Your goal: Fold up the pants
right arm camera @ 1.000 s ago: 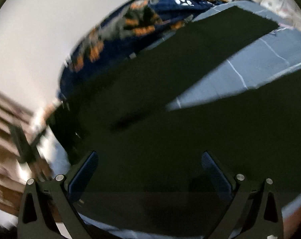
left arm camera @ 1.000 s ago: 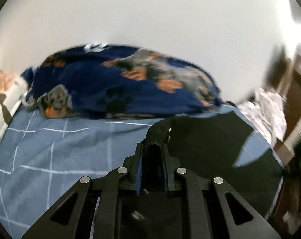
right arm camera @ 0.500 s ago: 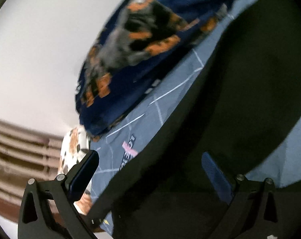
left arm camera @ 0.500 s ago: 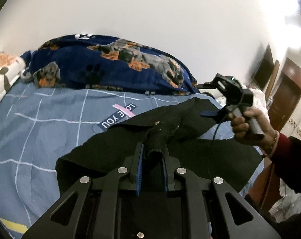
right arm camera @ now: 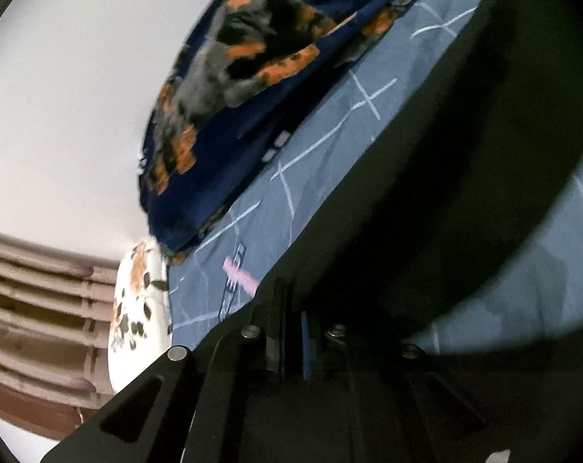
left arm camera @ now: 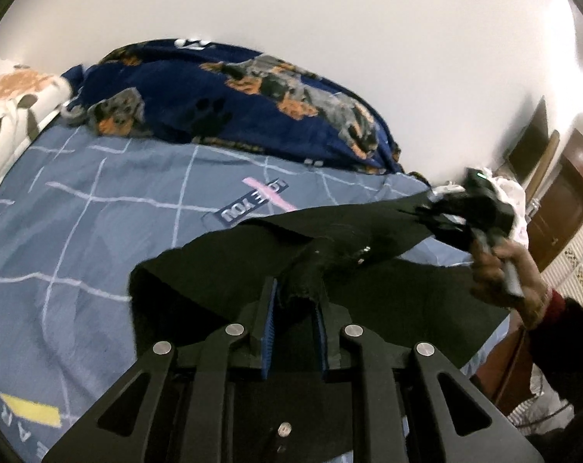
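The black pants hang stretched above the blue checked bed sheet. My left gripper is shut on a bunched part of the pants' edge near the button. My right gripper shows in the left wrist view at the far right, held in a hand, gripping the other end of the same edge. In the right wrist view the right gripper has its fingers close together on the black pants, which fill the right half of the view.
A navy dog-print blanket lies heaped along the white wall at the back of the bed. A white floral pillow is at the far left. Dark wooden furniture stands beyond the bed's right edge.
My right gripper was open half a second ago and has closed on the pants. The pants' edge is now stretched between both grippers. The left gripper kept its grip.
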